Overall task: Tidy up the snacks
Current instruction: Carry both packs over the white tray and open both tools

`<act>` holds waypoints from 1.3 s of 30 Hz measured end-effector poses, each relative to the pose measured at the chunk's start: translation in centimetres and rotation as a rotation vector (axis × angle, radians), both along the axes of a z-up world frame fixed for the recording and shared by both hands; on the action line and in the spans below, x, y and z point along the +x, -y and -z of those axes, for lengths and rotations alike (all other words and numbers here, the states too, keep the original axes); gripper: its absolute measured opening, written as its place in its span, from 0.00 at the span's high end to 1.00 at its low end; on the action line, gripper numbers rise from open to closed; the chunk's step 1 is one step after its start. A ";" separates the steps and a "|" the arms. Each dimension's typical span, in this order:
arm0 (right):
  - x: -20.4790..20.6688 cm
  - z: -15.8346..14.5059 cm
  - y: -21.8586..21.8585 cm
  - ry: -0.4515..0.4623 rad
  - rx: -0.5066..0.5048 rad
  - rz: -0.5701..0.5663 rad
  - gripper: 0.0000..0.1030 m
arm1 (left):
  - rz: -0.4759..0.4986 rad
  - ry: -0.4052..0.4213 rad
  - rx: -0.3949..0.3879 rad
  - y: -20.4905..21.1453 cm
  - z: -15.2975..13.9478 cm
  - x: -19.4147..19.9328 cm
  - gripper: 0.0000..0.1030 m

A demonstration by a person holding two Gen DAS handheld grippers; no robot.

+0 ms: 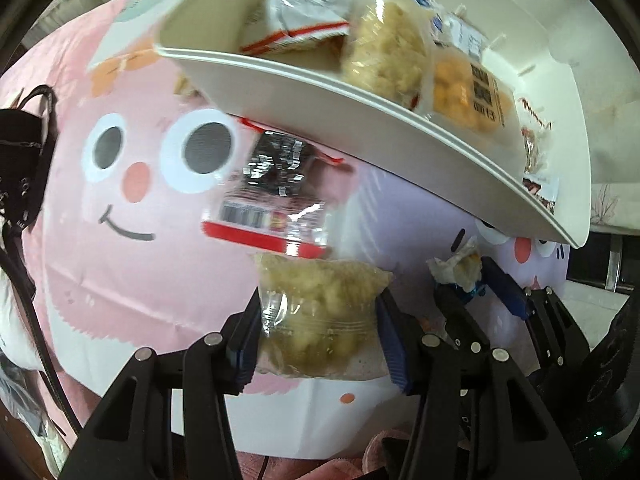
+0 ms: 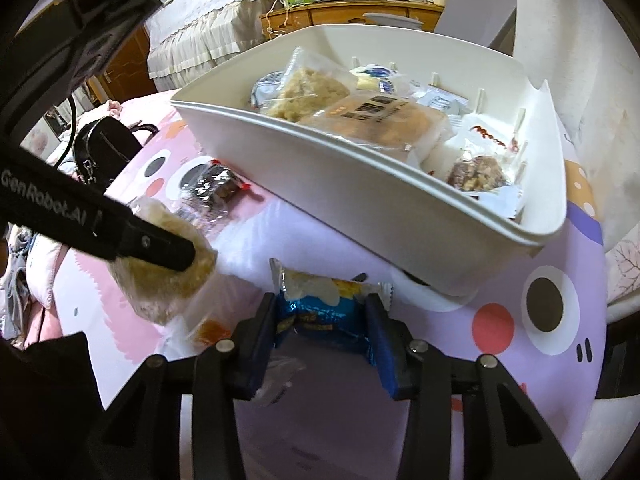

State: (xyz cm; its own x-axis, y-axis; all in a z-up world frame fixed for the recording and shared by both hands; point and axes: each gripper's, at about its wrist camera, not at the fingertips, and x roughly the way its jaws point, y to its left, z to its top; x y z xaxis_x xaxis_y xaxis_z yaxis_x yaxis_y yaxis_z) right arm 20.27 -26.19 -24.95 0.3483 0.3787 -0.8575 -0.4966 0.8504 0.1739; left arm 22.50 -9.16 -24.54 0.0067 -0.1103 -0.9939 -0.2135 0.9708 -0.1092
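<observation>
My left gripper (image 1: 318, 304) is shut on a clear packet of pale yellow puffed snack (image 1: 320, 312), held above the pink cartoon cloth; the same packet (image 2: 164, 276) shows in the right wrist view. My right gripper (image 2: 322, 316) is shut on a blue-wrapped snack (image 2: 320, 306), seen small in the left wrist view as the blue snack (image 1: 460, 274). A red-edged packet of dark snack (image 1: 276, 184) lies on the cloth near the white bin (image 1: 360, 108). The white bin (image 2: 360, 184) holds several snack packets.
A black handbag (image 2: 100, 148) sits at the cloth's far left edge. The cartoon-printed cloth (image 2: 540, 320) covers the surface under both grippers. Behind the bin stand a lace-covered bed and a wooden dresser (image 2: 348, 12).
</observation>
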 end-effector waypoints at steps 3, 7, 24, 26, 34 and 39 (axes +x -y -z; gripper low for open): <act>-0.5 -0.7 -1.0 0.004 0.010 -0.026 0.57 | -0.020 0.001 0.002 -1.0 -1.2 -0.1 0.51; -0.9 -2.0 -2.3 0.004 0.051 -0.066 0.57 | -0.042 0.026 0.023 -2.6 -3.2 0.1 0.51; -0.5 -10.6 -4.6 0.217 0.138 -0.150 0.57 | -0.060 0.261 0.083 -8.5 -12.4 3.7 0.51; -0.1 -11.4 -4.3 0.242 0.137 -0.140 0.57 | -0.054 0.286 0.079 -8.3 -13.3 4.2 0.51; 1.6 -13.2 -1.9 0.316 0.087 -0.041 0.56 | -0.003 0.429 0.021 -6.8 -15.5 5.9 0.51; 2.3 -12.9 -0.2 0.308 0.056 0.022 0.56 | 0.026 0.461 -0.013 -5.6 -15.6 6.8 0.51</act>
State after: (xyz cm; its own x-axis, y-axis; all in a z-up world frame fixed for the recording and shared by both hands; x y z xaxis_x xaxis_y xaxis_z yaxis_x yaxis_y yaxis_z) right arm 22.56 -25.97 -12.07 0.5973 0.4118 -0.6882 -0.5145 0.8550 0.0651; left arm 29.35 -3.57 -8.92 0.4451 -0.1291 -0.8861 -0.1152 0.9731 -0.1997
